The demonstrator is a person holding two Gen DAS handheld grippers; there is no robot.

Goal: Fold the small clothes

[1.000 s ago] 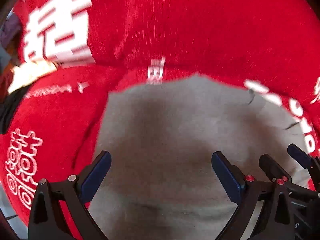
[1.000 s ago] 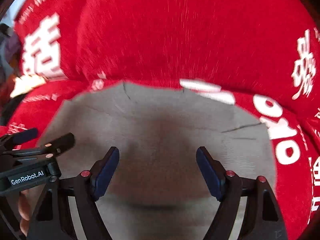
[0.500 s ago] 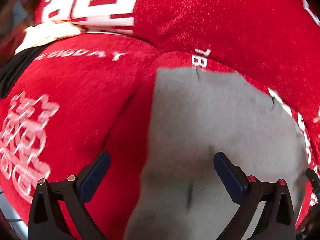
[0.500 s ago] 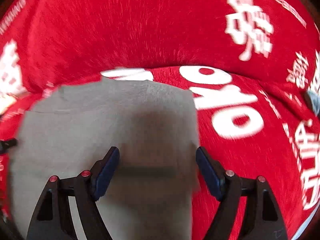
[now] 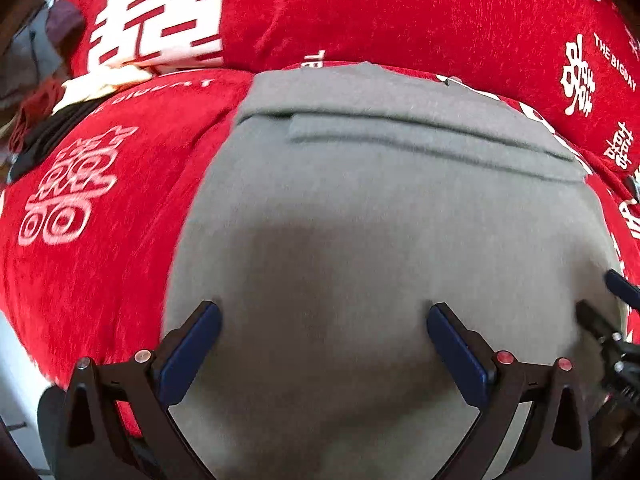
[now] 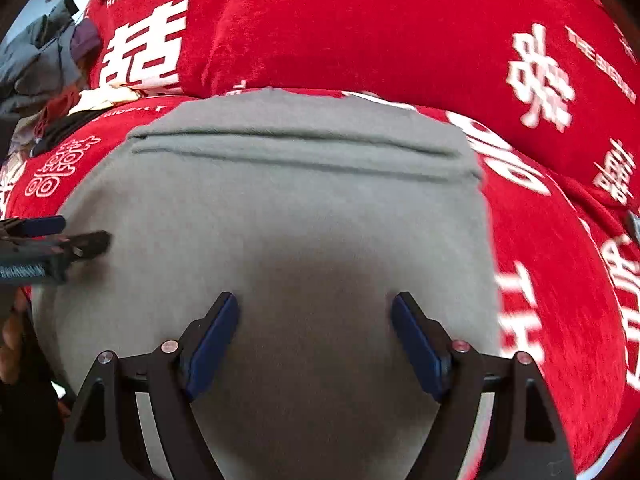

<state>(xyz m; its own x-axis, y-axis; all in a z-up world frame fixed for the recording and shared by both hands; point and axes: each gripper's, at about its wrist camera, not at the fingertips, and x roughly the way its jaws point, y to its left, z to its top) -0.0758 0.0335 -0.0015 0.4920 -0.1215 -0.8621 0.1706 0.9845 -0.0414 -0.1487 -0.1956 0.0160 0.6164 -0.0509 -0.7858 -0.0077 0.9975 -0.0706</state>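
Note:
A grey garment (image 5: 380, 208) lies folded flat on red bedding; it also shows in the right wrist view (image 6: 288, 208). Its far edge shows stacked fold layers. My left gripper (image 5: 324, 316) is open and empty, its blue pads hovering over the near part of the garment. My right gripper (image 6: 316, 308) is open and empty, also over the near part. The left gripper appears at the left edge of the right wrist view (image 6: 60, 236), and the right gripper at the right edge of the left wrist view (image 5: 612, 304).
The red bedding (image 5: 100, 200) with white lettering surrounds the garment, with a red pillow (image 6: 360, 24) behind it. A heap of mixed clothes (image 6: 44, 72) sits at the far left.
Both grippers swung apart to the garment's side edges, then returned over its middle. The garment now shows stacked fold layers at its far edge. Both stay open.

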